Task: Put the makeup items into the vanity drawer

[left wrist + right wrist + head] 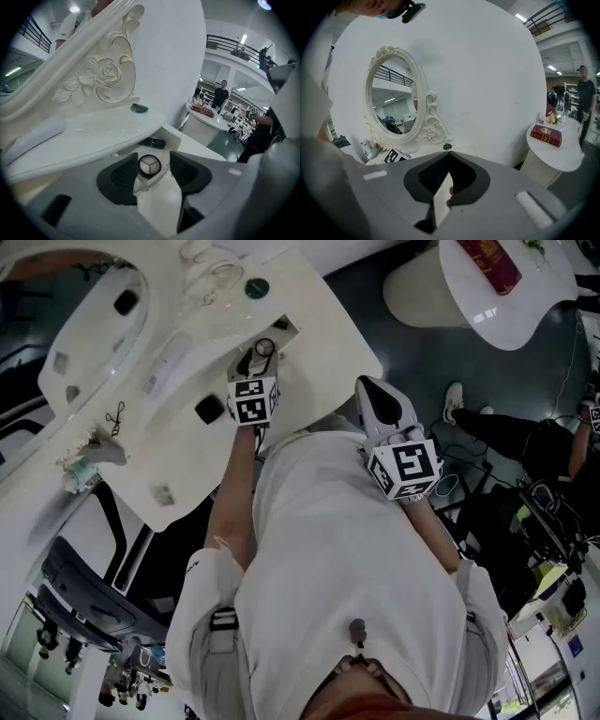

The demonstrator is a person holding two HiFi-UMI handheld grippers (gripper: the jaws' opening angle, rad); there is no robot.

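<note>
"So, where is the round compact [149, 165]?"

"Low in the middle of the left gripper view. It lies flat in the open drawer [174, 135] with three pale wedges facing up. A black tube [152, 143] lies just behind it in the same drawer, and its left end runs under the desk's edge, so its full length is hard to make out."

"Is the compact held?"

"No. The left gripper [153, 160] has its jaws apart, and the compact shows in the gap between them. The right pad stands clear of it. Whether the left pad touches its rim I cannot tell."

"And around the drawer?"

"The white desk [93, 136] crosses the frame above it. A small dark green piece [139, 108] sits near the carved mirror frame [110, 72]. A black shape at the lower left is half cut off by the gripper's body, too little to name."

"The other one?"

"The right gripper [449, 157] has its jaws pressed together, with nothing between the tips. Its grey body fills the lower half of its own view. Low behind the pads there is a pale strip and a reddish spot I cannot identify. In the head view it hangs at centre right over the person's white shirt, off the desk's corner. At the right edge of its view a red book [548, 133] lies on a round side table [562, 161]."
</note>
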